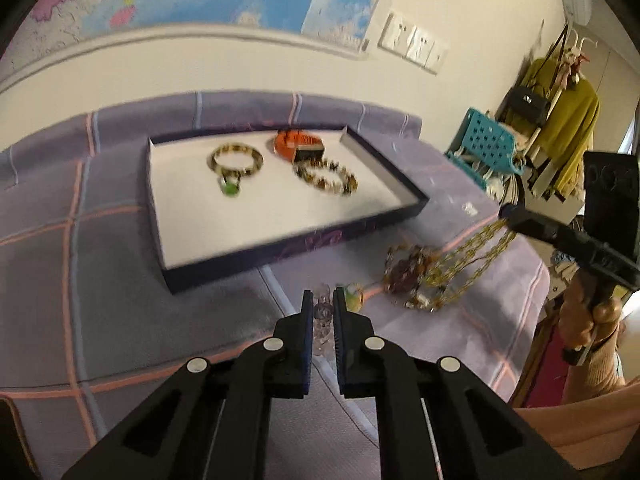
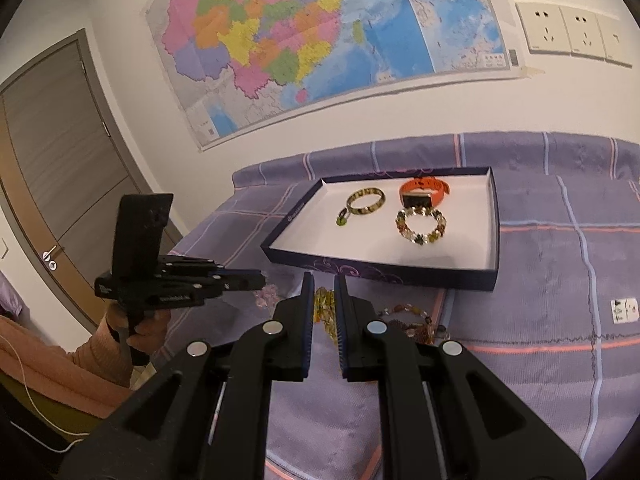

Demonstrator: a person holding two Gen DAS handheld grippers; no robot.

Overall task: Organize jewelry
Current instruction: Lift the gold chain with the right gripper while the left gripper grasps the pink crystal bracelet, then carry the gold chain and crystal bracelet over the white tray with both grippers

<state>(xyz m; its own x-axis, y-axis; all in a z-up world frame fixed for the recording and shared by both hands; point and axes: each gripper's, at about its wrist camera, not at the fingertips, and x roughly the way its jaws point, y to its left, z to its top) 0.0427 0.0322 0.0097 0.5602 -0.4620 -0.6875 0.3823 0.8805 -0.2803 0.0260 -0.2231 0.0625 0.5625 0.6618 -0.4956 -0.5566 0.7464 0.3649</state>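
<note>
My left gripper is shut on a clear crystal-bead bracelet, held just above the purple checked bedspread. The right wrist view shows that gripper from the side, pale beads hanging at its tip. My right gripper is shut on a golden bead necklace, whose strands trail down to a heap of jewelry on the cloth. Behind lies a dark blue tray with a white floor. It holds a tortoiseshell bangle, a green ring, an orange watch and a bead bracelet.
A map and wall sockets are on the wall behind the bed. A teal basket and a clothes rack stand past the bed's right edge. A door is at the left. A small white tag lies on the cloth.
</note>
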